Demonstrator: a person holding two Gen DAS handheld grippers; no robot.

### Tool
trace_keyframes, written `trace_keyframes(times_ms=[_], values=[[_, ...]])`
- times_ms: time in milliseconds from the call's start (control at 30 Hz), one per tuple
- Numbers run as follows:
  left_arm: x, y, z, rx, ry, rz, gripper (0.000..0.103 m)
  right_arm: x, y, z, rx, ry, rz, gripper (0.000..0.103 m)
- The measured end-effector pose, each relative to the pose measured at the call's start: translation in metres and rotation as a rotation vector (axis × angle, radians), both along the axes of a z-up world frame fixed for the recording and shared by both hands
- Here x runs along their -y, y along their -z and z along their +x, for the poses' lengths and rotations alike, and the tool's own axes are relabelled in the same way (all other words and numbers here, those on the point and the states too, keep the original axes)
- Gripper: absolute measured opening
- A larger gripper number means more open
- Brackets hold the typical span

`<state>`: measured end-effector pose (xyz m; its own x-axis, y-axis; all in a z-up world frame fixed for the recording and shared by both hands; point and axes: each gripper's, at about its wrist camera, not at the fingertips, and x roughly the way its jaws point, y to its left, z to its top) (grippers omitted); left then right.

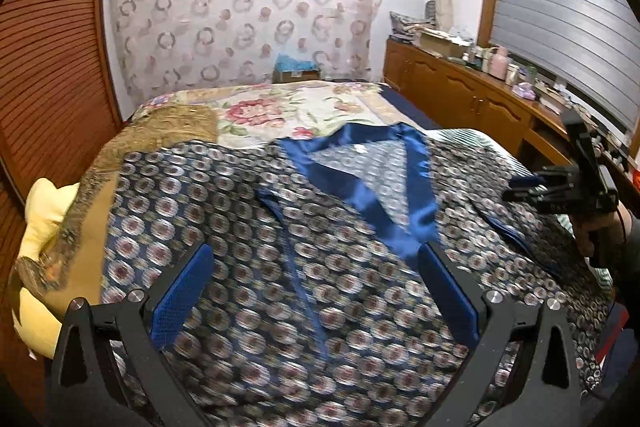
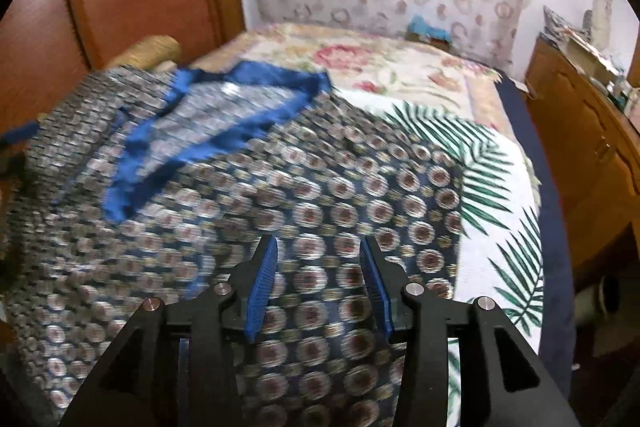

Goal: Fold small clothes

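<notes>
A patterned shirt with round medallions and a shiny blue collar lies spread on the bed. It also shows in the right wrist view, with its blue collar at the upper left. My left gripper is open above the shirt's front, its jaws wide apart and empty. My right gripper is open above the shirt's right side, with nothing between its blue pads. It also shows in the left wrist view at the right edge, over the shirt's sleeve.
The bed carries a floral cover and a palm-leaf sheet. A yellow pillow lies at the left. A wooden cabinet with clutter runs along the right. A wooden louvred door stands at the left.
</notes>
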<state>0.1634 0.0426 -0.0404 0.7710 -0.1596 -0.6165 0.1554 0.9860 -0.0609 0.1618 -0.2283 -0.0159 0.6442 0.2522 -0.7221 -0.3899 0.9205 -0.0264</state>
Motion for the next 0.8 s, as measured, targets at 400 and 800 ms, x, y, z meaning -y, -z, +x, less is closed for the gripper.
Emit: trace_keyframes(times_ms=[400,800], values=[[-0.08,0.002,0.045,-0.077,-0.104,-0.038,0.069,-0.008,0.011,0.007,0.036,-0.031,-0.033,0.066],[-0.114,0.008,0.078,-0.119,-0.149,-0.045,0.051,0.004,0.011,0.014,0.007,0.022,-0.016,0.083]])
